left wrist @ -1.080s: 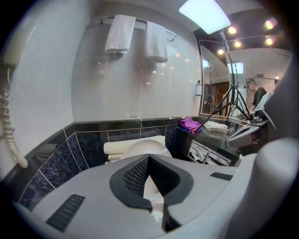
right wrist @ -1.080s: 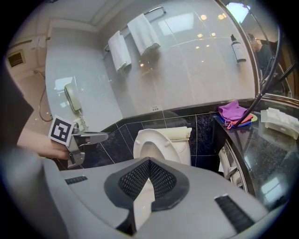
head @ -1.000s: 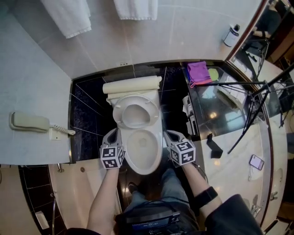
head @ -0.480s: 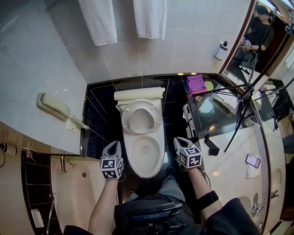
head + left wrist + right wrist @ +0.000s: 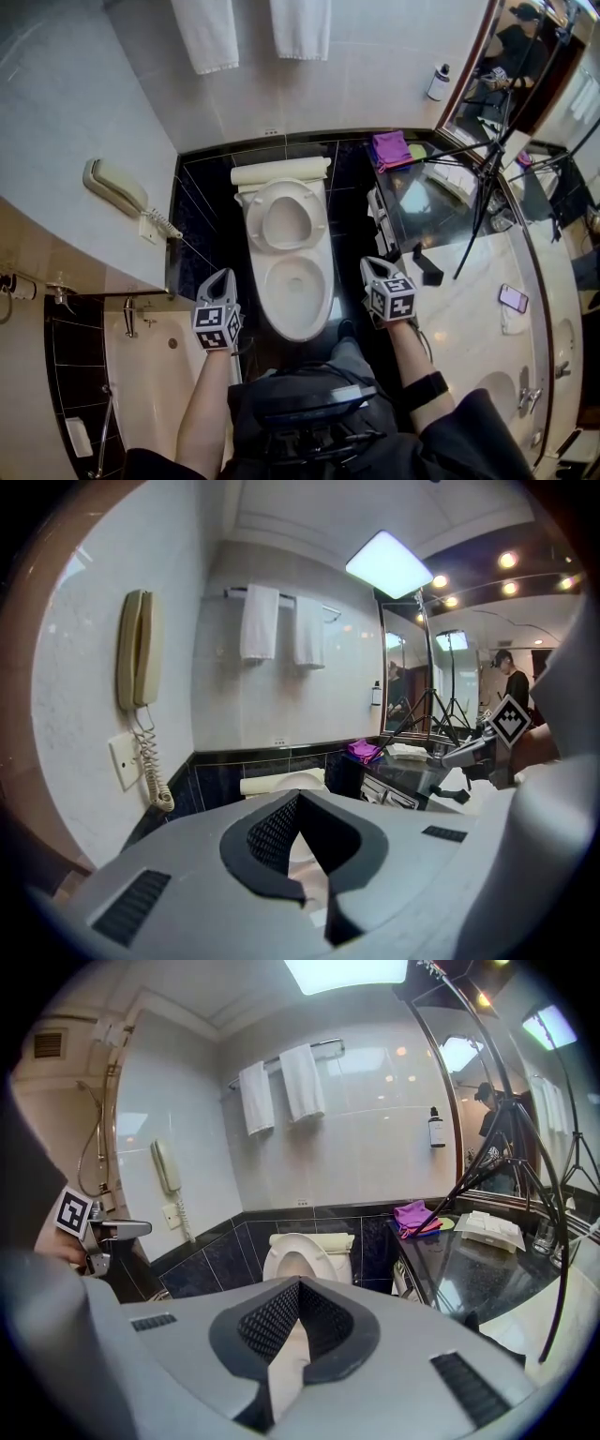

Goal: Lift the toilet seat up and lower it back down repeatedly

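White toilet seat (image 5: 286, 217) leans raised; left gripper (image 5: 225, 277) and right gripper (image 5: 372, 265), both closed and empty, flank the bowl (image 5: 264, 300), probably ready to lower it.

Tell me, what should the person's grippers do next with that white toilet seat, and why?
Probably reach the right gripper forward to the top edge of the white oval plastic toilet seat and tip it down. The seat stands raised at the back, the white bowl lies uncovered, and both it and the left gripper are shut, empty, beside the bowl, touching nothing.

A phone (image 5: 114, 188) and two towels (image 5: 208, 33) hang on walls.
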{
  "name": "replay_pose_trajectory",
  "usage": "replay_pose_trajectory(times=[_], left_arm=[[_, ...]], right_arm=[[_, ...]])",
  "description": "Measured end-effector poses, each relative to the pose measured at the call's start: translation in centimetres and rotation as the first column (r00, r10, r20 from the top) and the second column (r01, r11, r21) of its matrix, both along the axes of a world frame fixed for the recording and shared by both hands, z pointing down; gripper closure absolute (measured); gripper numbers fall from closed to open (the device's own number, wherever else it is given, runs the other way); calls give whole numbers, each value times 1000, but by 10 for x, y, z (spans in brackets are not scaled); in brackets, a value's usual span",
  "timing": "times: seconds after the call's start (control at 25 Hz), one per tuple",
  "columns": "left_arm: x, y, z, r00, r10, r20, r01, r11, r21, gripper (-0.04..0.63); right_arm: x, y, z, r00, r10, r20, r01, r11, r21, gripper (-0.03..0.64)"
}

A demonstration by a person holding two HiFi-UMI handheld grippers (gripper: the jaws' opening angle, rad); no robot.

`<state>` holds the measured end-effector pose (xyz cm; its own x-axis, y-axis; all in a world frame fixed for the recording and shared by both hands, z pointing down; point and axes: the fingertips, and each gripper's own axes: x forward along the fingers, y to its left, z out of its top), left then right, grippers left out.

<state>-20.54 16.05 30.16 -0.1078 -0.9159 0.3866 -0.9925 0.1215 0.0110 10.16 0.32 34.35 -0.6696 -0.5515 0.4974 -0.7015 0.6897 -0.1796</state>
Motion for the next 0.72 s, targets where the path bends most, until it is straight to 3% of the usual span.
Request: replay_pose_trajectory(times=[0.72], left_arm=[[7,30,-2,999,-34,0,34,999,-5,595]], right_arm=[[9,14,7,999,-38,-33,39,999,9,603]])
